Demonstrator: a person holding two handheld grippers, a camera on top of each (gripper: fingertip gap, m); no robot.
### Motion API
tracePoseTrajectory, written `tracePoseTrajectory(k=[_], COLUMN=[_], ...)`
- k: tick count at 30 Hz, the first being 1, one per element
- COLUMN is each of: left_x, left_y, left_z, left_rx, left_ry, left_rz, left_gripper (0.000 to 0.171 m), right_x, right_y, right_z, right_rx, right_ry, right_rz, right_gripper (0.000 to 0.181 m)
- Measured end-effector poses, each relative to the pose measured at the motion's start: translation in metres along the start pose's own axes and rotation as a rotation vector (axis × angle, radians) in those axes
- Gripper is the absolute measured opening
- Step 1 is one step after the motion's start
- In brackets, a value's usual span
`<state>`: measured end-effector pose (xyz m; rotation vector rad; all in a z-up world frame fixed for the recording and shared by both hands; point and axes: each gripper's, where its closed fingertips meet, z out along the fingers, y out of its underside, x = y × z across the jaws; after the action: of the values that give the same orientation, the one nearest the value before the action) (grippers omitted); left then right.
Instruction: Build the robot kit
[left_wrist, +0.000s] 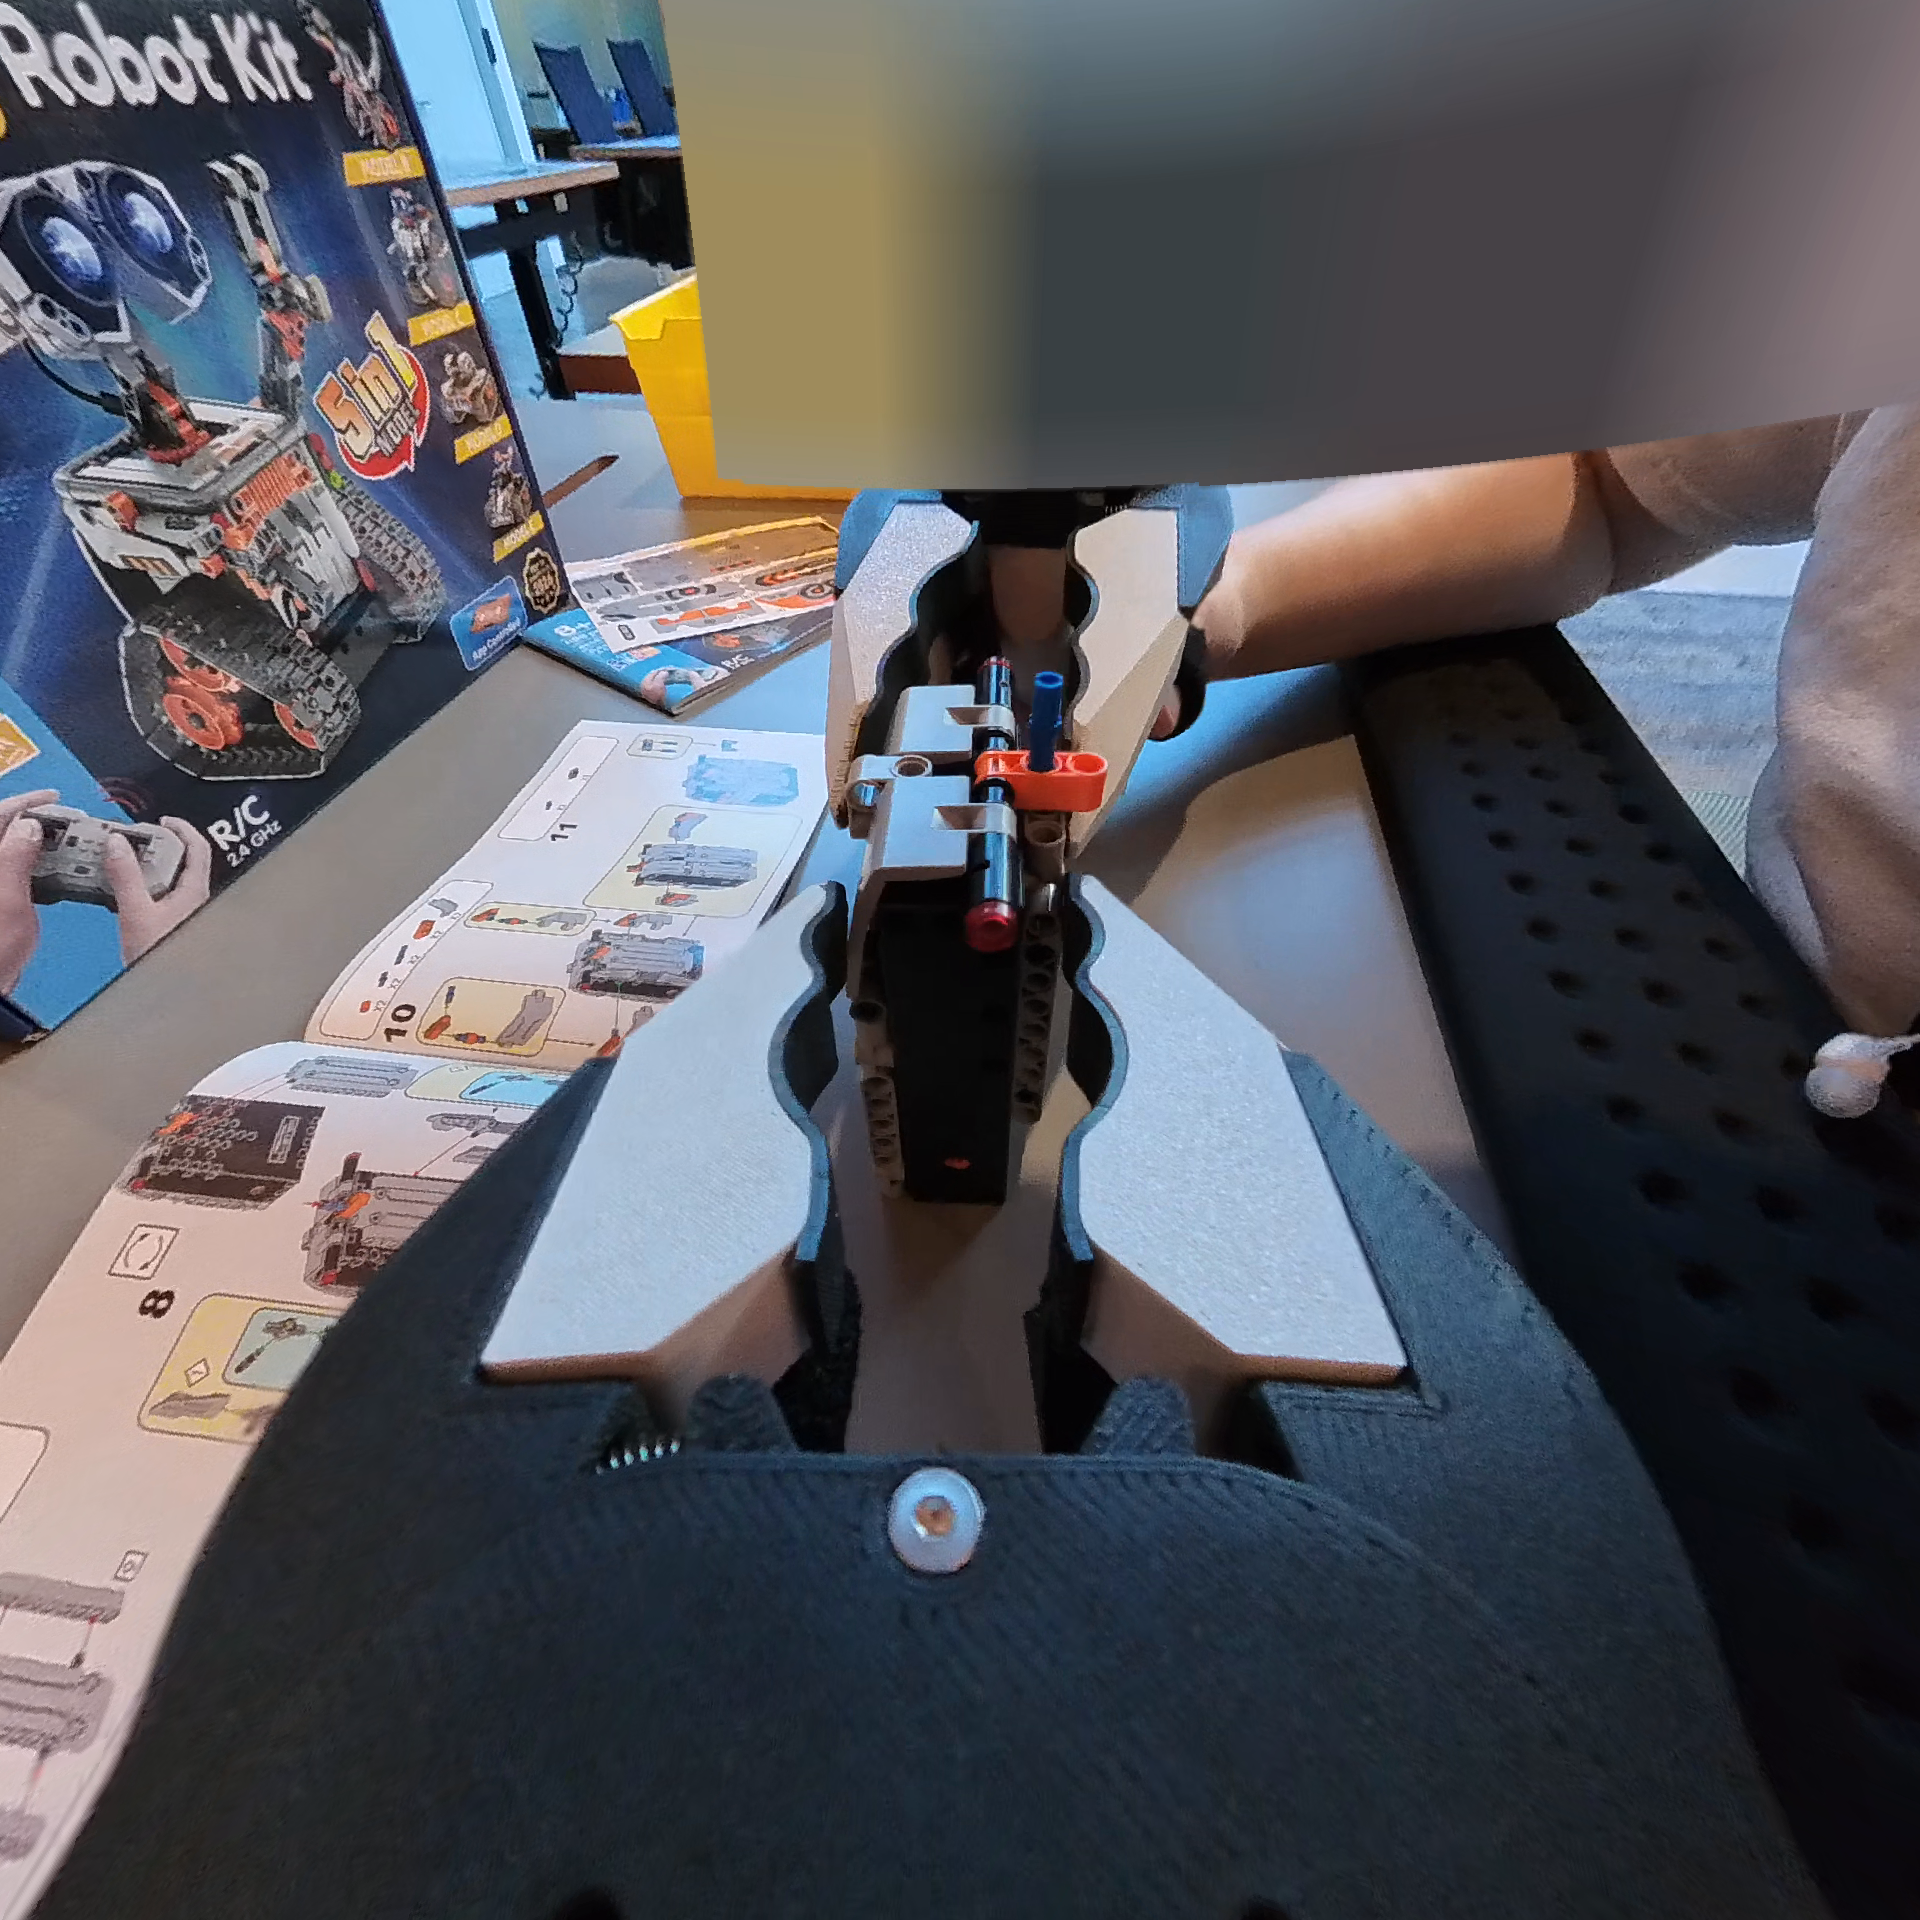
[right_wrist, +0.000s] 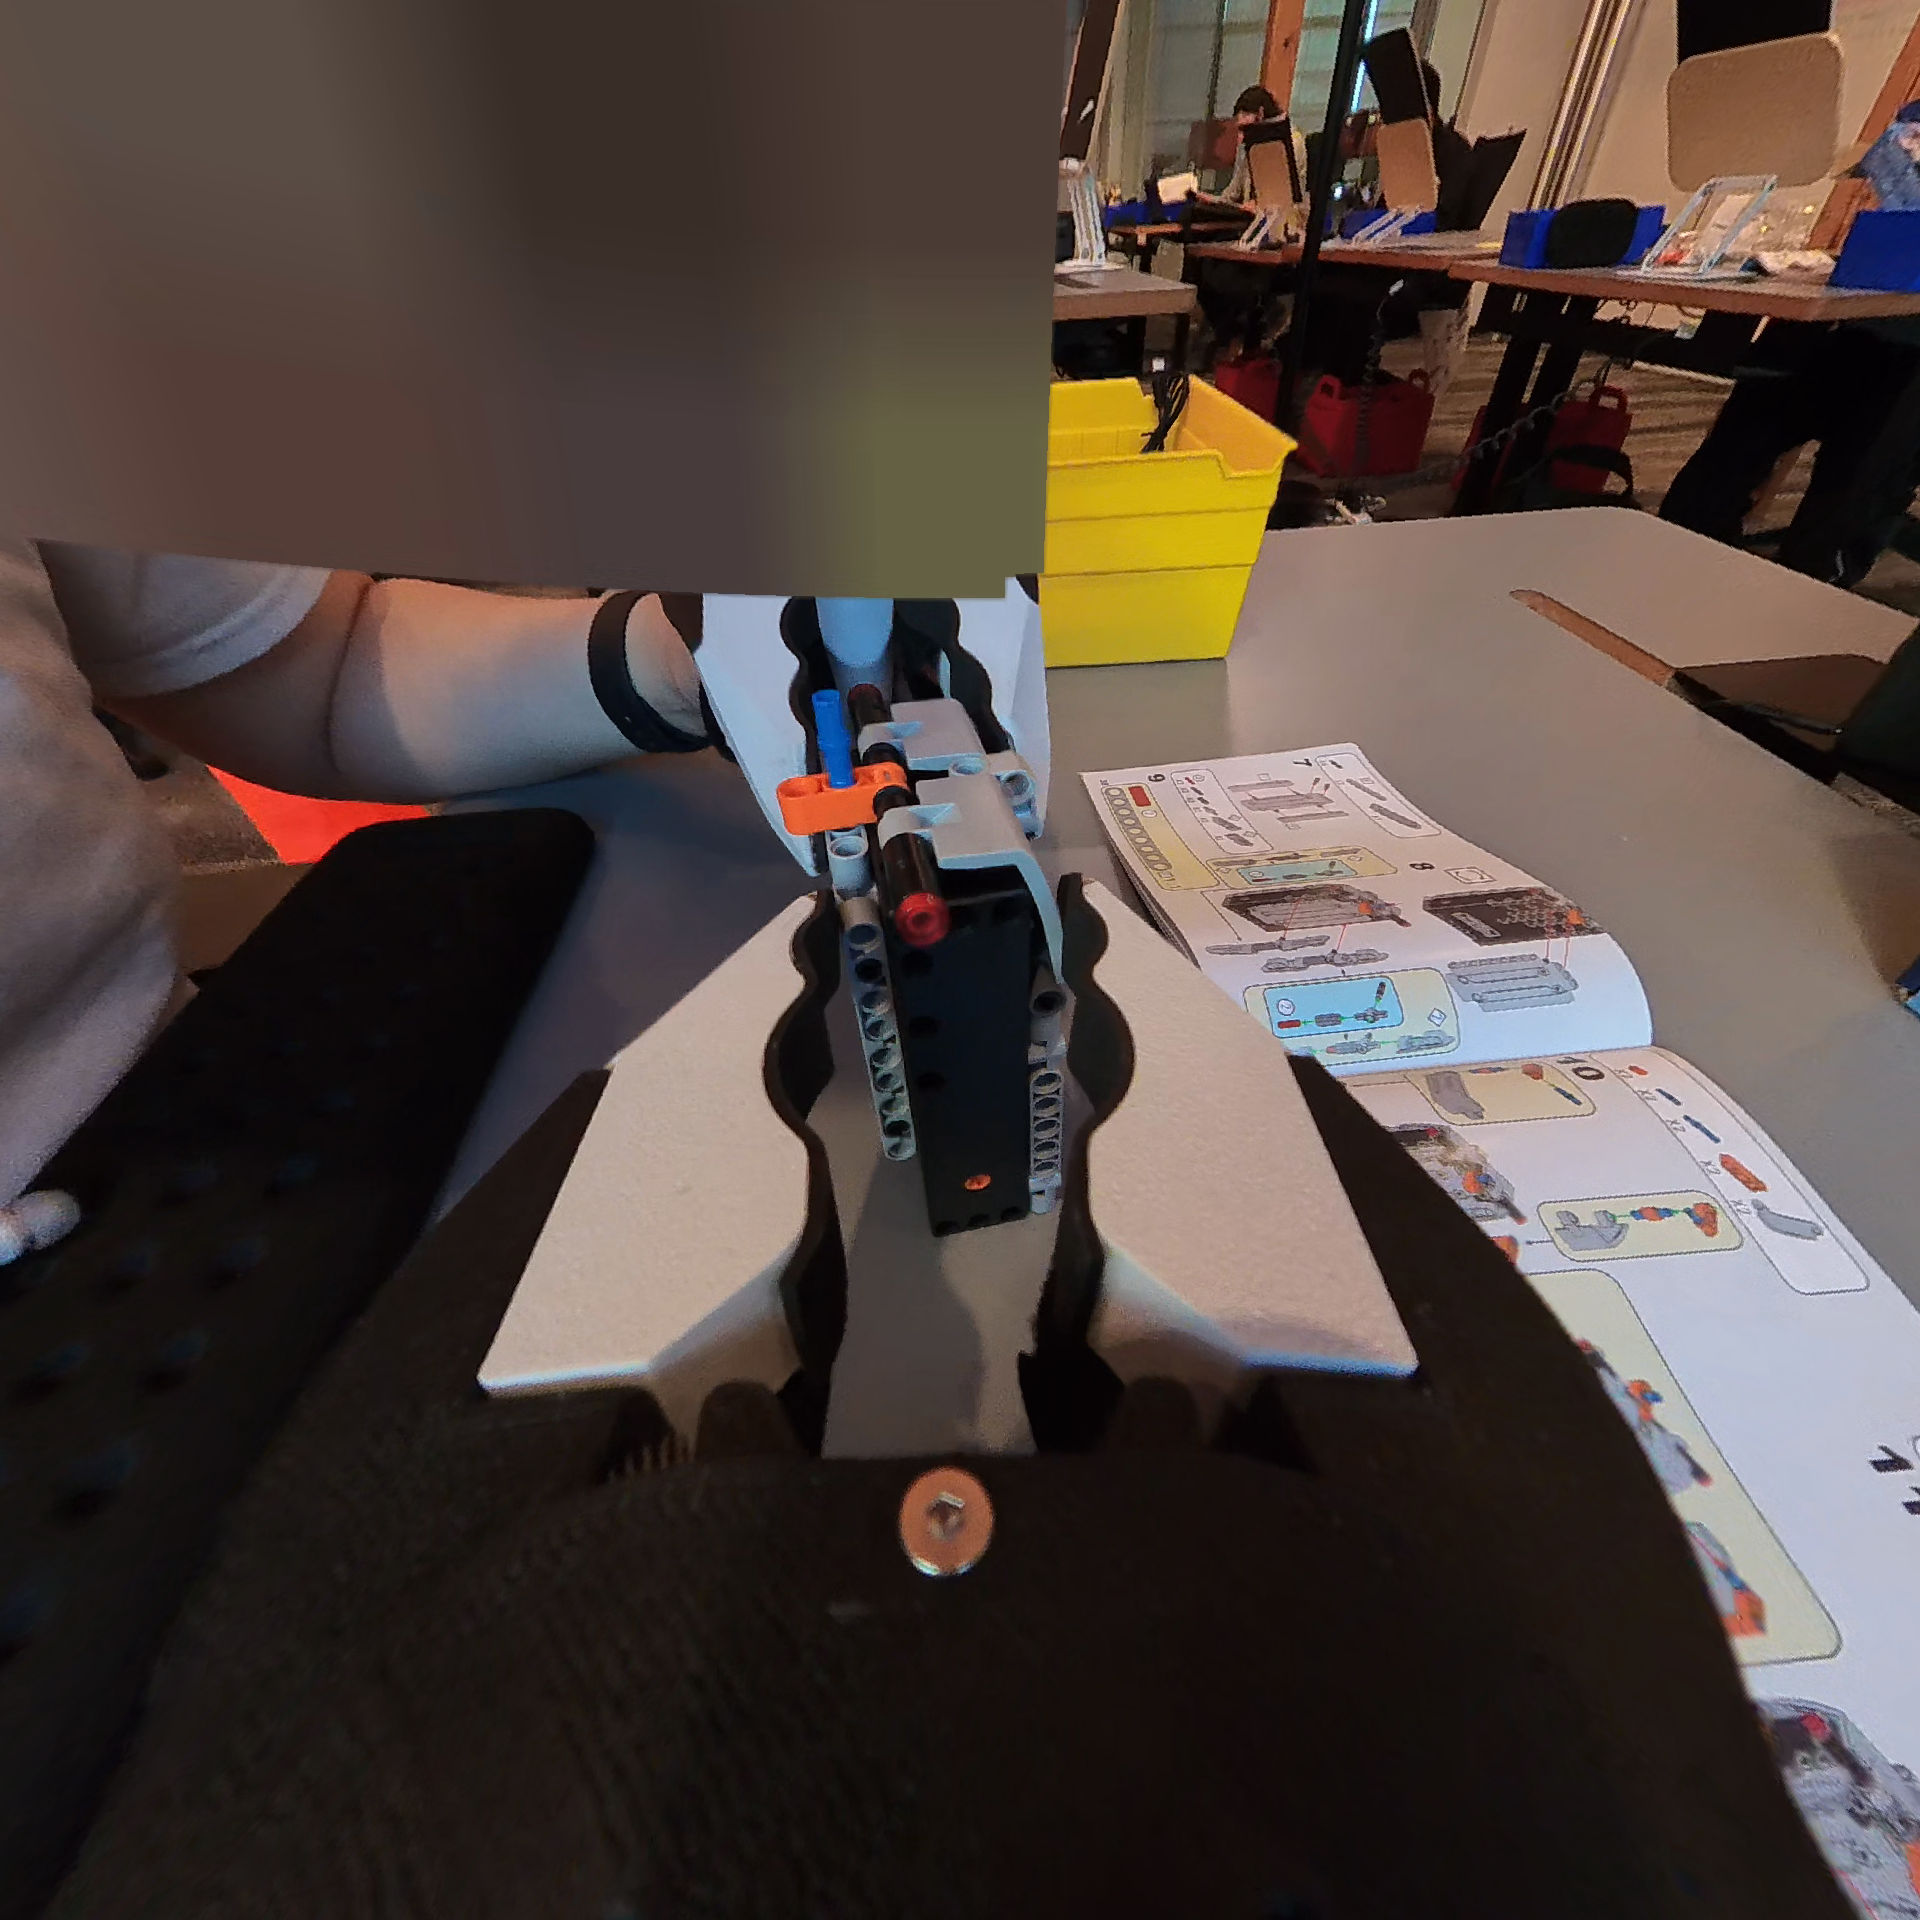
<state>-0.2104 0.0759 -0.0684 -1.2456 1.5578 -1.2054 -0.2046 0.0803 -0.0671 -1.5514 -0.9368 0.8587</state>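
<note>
A brick assembly (left_wrist: 951, 1049) stands on the grey table: a black block with grey holed beams on its sides, grey panels on top, a black axle with red ends (left_wrist: 992, 831), a small orange beam (left_wrist: 1044, 779) and a blue pin (left_wrist: 1044, 707). My left gripper (left_wrist: 953, 899) is shut on its near end. My right gripper (left_wrist: 997, 748) faces it and clamps the far end. In the right wrist view my right gripper (right_wrist: 945, 904) is shut on the same assembly (right_wrist: 966, 1060), with the left gripper (right_wrist: 894, 769) opposite.
An open instruction booklet (left_wrist: 436, 1039) (right_wrist: 1455, 997) lies beside the assembly. A kit box (left_wrist: 229, 468) stands at the left, with a sticker sheet (left_wrist: 707, 582) behind. A yellow bin (right_wrist: 1153, 520) is at the back. A black perforated mat (left_wrist: 1662, 1039) (right_wrist: 260, 1091) lies alongside. A person's arms (left_wrist: 1403, 561) reach in.
</note>
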Motion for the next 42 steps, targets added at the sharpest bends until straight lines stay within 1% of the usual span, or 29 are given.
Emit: tracePoseTrajectory(k=[1,3,4,5,8,9,10,11,12,13,17,19,23,26,29,33,36,38,40,42], left_x=[0.000,-0.001,0.001,0.002,0.002,0.003,0.004,0.005,0.005,0.005,-0.007,-0.017,-0.030,-0.044,-0.059,-0.081,-0.091,-0.095,-0.100,-0.103], left_y=[0.000,0.004,0.008,0.009,0.008,0.008,0.008,0.007,0.004,0.001,-0.010,-0.019,-0.043,-0.052,-0.050,-0.040,-0.031,-0.028,-0.025,-0.023], left_z=[0.000,0.003,0.004,0.005,0.005,0.005,0.005,0.004,0.002,-0.001,-0.018,-0.028,-0.050,-0.066,-0.075,-0.082,-0.083,-0.084,-0.087,-0.088], left_rx=[0.005,-0.022,-0.041,-0.046,-0.047,-0.042,-0.042,-0.037,-0.022,-0.003,0.048,0.099,0.270,0.348,0.355,0.311,0.283,0.278,0.276,0.271], left_ry=[0.005,0.003,0.011,0.007,0.002,0.010,0.026,0.031,0.033,0.036,-0.016,-0.060,-0.127,-0.209,-0.307,-0.465,-0.516,-0.525,-0.549,-0.565], left_rz=[-0.009,-0.030,-0.028,-0.014,-0.003,-0.004,-0.008,-0.016,-0.020,-0.013,0.019,0.009,-0.014,-0.023,-0.010,-0.020,-0.049,-0.074,-0.094,-0.098], left_gripper=[0.040,0.050,0.044,0.042,0.042,0.043,0.044,0.054,0.062,0.064,0.064,0.064,0.063,0.063,0.064,0.063,0.063,0.063,0.063,0.062], right_x=[0.000,-0.001,-0.001,-0.002,-0.003,-0.004,-0.004,-0.003,-0.003,-0.001,0.024,0.036,0.054,0.056,0.059,0.068,0.081,0.092,0.102,0.104], right_y=[0.000,0.002,0.004,0.004,0.004,0.003,0.002,0.000,-0.002,-0.003,-0.016,-0.026,-0.039,-0.042,-0.039,-0.035,-0.031,-0.027,-0.022,-0.020], right_z=[0.000,0.000,0.000,0.000,0.000,-0.001,-0.002,-0.004,-0.007,-0.013,-0.041,-0.056,-0.079,-0.085,-0.084,-0.087,-0.092,-0.097,-0.102,-0.103], right_rx=[0.013,0.013,0.000,-0.008,-0.035,-0.033,-0.022,-0.011,0.002,0.017,0.070,0.133,0.248,0.297,0.287,0.274,0.244,0.217,0.194,0.196], right_ry=[0.003,0.010,0.008,0.004,0.004,-0.007,-0.008,-0.005,-0.004,0.008,0.143,0.196,0.263,0.254,0.256,0.313,0.409,0.479,0.546,0.535], right_rz=[-0.003,-0.011,-0.012,-0.021,-0.051,-0.043,-0.025,-0.009,-0.007,-0.024,-0.133,-0.154,-0.138,-0.112,-0.098,-0.116,-0.123,-0.127,-0.103,-0.066], right_gripper=[0.043,0.044,0.043,0.042,0.042,0.045,0.062,0.076,0.080,0.081,0.083,0.084,0.075,0.072,0.068,0.062,0.056,0.053,0.044,0.036])
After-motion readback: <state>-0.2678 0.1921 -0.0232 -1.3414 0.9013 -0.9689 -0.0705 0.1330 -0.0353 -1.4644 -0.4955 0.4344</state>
